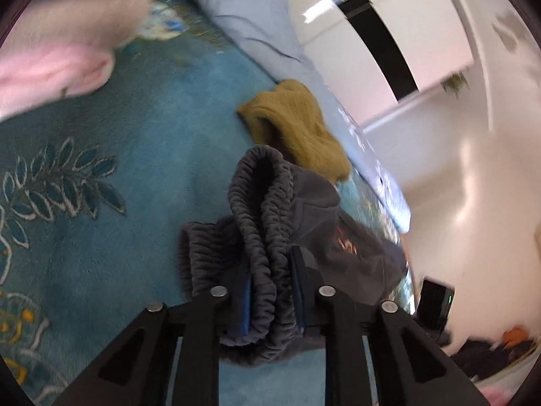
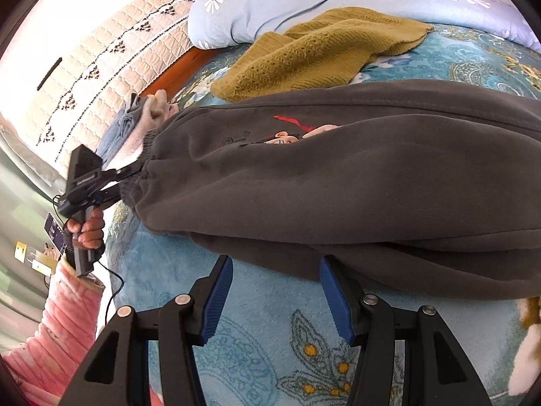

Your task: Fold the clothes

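Grey trousers lie across the blue blanket on the bed. My left gripper is clamped on their gathered waistband. My right gripper hangs with jaws apart at the trousers' near edge, holding nothing.

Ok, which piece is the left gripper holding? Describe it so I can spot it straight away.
Start at the blue flowered blanket covering the bed. Across its middle lie the dark grey sweatpants, and the left gripper is shut on their gathered elastic waistband. Unlike the mustard knit sweater beside them, they are smooth fleece with a small red cartoon print.
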`<state>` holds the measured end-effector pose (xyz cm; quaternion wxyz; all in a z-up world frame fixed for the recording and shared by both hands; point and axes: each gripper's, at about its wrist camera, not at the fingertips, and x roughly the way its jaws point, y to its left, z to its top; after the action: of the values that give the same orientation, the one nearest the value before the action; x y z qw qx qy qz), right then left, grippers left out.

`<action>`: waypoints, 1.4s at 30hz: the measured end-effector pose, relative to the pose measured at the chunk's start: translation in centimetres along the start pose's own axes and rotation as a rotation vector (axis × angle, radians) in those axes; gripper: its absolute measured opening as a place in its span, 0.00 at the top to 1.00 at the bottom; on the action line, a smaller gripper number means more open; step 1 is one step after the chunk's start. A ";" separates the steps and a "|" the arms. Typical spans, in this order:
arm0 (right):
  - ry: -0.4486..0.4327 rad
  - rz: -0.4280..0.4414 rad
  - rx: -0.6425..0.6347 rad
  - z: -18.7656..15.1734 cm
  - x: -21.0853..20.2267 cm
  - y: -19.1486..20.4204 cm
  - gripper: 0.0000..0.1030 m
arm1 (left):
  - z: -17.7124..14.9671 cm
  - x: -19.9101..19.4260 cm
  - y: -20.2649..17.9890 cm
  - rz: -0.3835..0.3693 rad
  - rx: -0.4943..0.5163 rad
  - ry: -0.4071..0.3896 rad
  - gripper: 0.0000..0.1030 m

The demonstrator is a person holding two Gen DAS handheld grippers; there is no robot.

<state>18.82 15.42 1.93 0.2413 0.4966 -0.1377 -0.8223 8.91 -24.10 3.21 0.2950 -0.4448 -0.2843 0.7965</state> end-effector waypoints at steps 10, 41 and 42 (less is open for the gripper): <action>-0.010 0.007 0.011 0.1 -0.3 -0.4 0.44 | -1.5 0.3 6.3 -0.050 -0.263 -0.045 0.83; -0.147 -0.124 -0.131 6.4 0.2 3.4 0.43 | -7.7 7.7 -11.0 0.060 0.158 0.114 0.67; -0.145 -0.106 -0.110 6.5 0.4 3.1 0.43 | -6.9 8.1 -10.5 0.046 0.128 0.105 0.67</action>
<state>13.74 12.55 6.12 0.2137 0.4285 -0.0831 -0.8739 13.78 -9.99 3.26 0.3187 -0.4724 -0.2065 0.7954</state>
